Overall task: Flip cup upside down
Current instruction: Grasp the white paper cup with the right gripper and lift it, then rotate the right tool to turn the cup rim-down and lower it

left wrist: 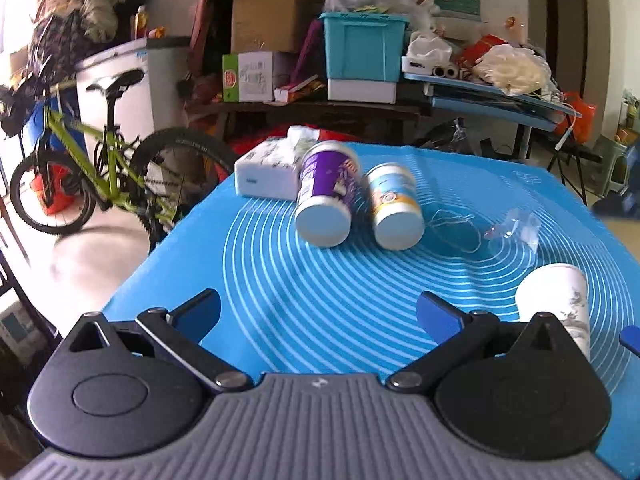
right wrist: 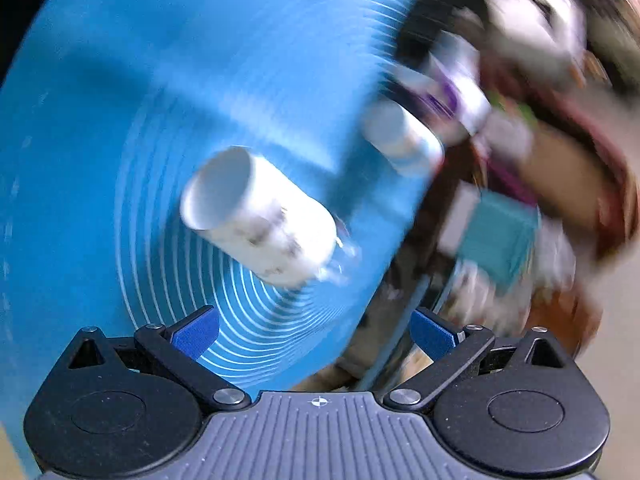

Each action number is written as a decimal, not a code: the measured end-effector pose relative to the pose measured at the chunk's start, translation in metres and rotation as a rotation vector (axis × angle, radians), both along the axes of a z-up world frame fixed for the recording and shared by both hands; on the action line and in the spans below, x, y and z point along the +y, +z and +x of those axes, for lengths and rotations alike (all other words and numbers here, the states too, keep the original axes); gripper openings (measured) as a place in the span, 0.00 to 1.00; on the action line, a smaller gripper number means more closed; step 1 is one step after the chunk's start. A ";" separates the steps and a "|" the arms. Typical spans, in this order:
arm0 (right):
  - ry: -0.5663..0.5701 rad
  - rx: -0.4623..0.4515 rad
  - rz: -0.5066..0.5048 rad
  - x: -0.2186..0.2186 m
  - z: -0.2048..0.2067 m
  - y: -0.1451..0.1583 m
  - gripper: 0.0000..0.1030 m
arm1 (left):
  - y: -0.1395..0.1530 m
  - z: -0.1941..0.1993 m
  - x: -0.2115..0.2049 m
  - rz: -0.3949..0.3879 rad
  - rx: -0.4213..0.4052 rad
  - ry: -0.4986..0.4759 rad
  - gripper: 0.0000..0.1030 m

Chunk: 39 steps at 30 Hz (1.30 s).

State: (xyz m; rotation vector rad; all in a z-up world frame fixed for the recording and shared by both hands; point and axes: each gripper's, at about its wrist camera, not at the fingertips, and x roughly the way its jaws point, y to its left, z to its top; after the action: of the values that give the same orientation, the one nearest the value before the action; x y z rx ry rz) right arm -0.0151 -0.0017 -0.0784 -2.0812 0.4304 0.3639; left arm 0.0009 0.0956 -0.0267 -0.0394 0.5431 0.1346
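Note:
A white paper cup with grey ink marks [left wrist: 560,304] stands bottom-up on the blue mat [left wrist: 360,280] at the right. In the blurred, rolled right wrist view the same cup [right wrist: 256,216] is ahead of my right gripper [right wrist: 316,334], which is open and empty and apart from it. My left gripper [left wrist: 318,314] is open and empty, low over the mat's near part, with the cup to its right. A blue fingertip [left wrist: 630,340] of the right gripper shows at the right edge.
A purple cup [left wrist: 326,192] and a white-and-orange cup [left wrist: 394,206] stand bottom-up at the mat's far middle. A tissue box [left wrist: 268,172] lies behind them. Clear plastic wrap [left wrist: 512,228] lies right of them. A green bicycle [left wrist: 100,172] stands left of the table.

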 end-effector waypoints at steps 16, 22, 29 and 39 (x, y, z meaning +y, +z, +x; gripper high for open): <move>0.440 0.167 -0.611 -0.017 0.004 -0.068 0.73 | -0.011 0.000 0.011 0.008 0.008 -0.003 1.00; 0.420 0.195 -0.604 -0.021 0.010 -0.066 0.54 | -0.012 0.001 0.012 0.006 0.011 -0.007 1.00; 0.358 0.223 -0.408 -0.018 0.011 -0.043 0.51 | -0.010 0.001 0.008 0.017 0.010 -0.022 1.00; -0.137 0.268 0.623 -0.011 0.059 0.047 0.50 | -0.003 0.005 0.000 0.029 -0.010 -0.041 1.00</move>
State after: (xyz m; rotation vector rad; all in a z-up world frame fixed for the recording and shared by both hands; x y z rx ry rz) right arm 0.0439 -0.0129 -0.0311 -1.3950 0.5348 0.6118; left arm 0.0056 0.0959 -0.0294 -0.0007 0.5313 0.1022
